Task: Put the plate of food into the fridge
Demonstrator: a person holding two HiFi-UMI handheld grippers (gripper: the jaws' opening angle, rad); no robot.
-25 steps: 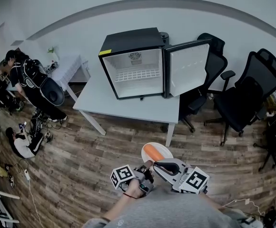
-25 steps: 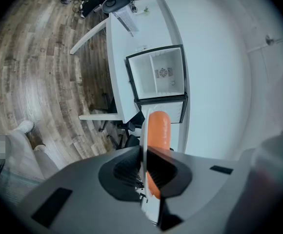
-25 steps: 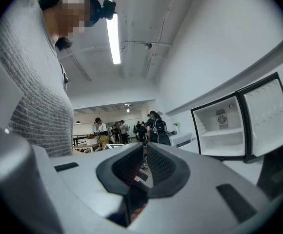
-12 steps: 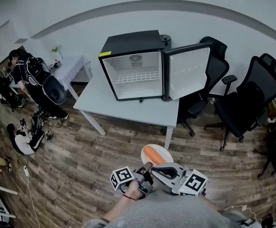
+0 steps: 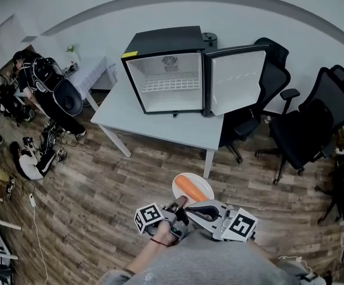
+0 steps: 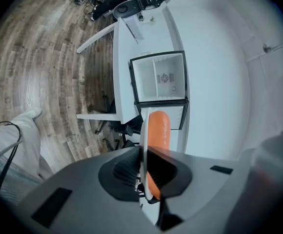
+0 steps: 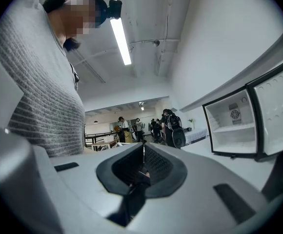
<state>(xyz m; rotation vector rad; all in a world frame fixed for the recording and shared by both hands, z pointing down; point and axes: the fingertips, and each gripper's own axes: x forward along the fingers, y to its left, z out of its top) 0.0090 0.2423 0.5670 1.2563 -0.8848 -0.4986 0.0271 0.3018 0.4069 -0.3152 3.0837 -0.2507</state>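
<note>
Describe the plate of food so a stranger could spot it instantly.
Find the white table holding the open black fridge. Nearer the camera, above the wood floor, the left gripper clamps a round white plate by its rim. Only it carries an orange sausage-shaped food.

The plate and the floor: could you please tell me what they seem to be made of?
Plate: smooth white with a thin edge, likely ceramic or melamine; the look leaves it open. Floor: matte brown planks with visible grain, either wood or wood-look laminate.

fridge [image 5: 171, 70]: slightly larger in view | plate [image 5: 207, 189]: carried a step closer
</note>
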